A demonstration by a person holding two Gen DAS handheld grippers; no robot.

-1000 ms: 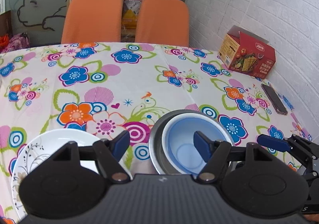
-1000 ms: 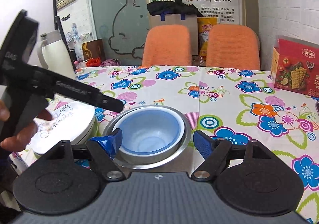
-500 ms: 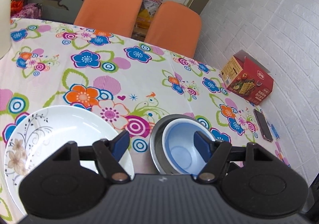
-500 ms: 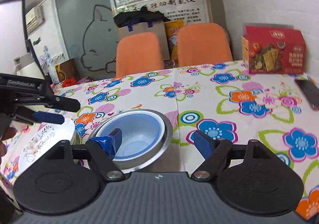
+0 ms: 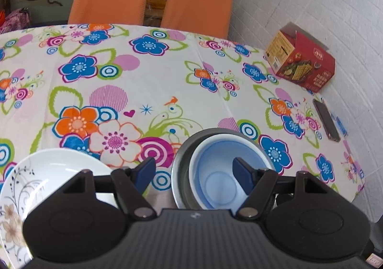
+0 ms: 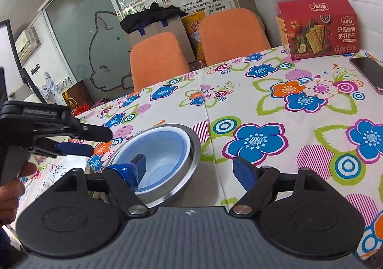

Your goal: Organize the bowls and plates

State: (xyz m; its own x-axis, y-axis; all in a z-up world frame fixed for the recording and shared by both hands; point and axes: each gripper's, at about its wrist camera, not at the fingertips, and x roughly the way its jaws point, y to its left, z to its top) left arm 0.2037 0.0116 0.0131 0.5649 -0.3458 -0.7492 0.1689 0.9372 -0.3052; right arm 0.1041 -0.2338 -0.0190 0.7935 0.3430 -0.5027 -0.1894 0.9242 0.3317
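blue bowl [image 5: 222, 168] sits nested in the steel bowl [image 6: 191, 149]; both grippers, left [image 5: 194, 168] and right [image 6: 189, 168], hover with fingers apart, empty. likely next: the white plate [image 5: 47, 173].

You see pale-blue bowl [image 5: 220, 170] in grey metal bowl [image 5: 180, 168]; white plate [image 5: 31, 175], black-beige floral sprigs; multicolour flowered tablecloth [image 5: 167, 77].

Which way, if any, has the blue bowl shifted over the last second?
No. The blue bowl still sits nested in the steel bowl, beside the same blue flower on the tablecloth.
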